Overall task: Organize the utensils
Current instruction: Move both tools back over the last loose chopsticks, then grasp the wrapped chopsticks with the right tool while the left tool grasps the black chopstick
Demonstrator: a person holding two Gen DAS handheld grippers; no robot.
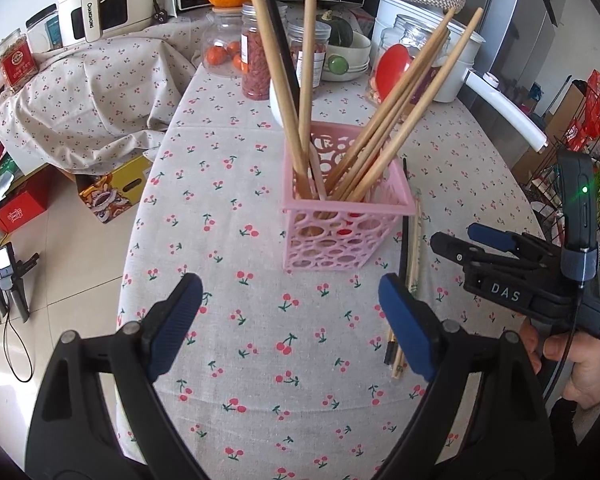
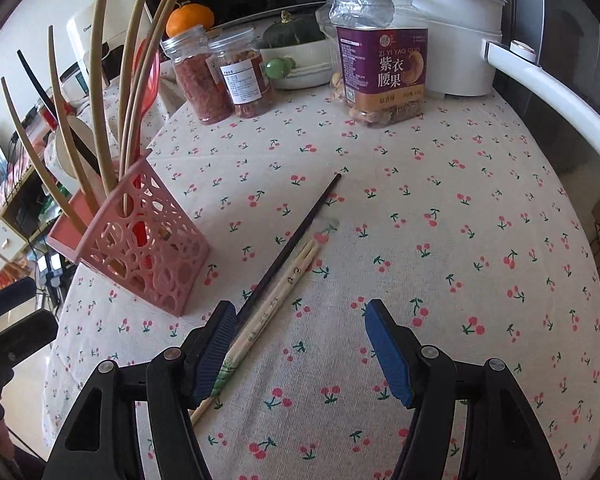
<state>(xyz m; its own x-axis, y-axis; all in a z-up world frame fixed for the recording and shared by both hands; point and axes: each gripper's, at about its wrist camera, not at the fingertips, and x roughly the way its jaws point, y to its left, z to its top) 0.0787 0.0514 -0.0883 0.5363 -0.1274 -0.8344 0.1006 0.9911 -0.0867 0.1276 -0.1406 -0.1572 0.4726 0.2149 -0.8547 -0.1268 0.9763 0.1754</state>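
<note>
A pink perforated holder (image 1: 340,224) (image 2: 148,240) stands on the cherry-print tablecloth (image 1: 240,208). It holds several wooden chopsticks (image 1: 384,152), a black one and a red spoon (image 1: 392,66). To its right a single black chopstick (image 2: 296,236) and a paper-wrapped wooden pair (image 2: 276,300) lie flat on the cloth. My right gripper (image 2: 300,344) is low over them and open; its left pad (image 2: 216,352) sits over their near ends and grips nothing. My left gripper (image 1: 292,308) hangs open in front of the holder with nothing between its fingers.
Jars of dried red food (image 2: 204,80), a purple-labelled nut jar (image 2: 380,72), a white pot (image 2: 452,40) with a long handle and a bowl holding a green squash (image 2: 296,56) crowd the table's far side. The table's left edge drops to a tiled floor (image 1: 60,232).
</note>
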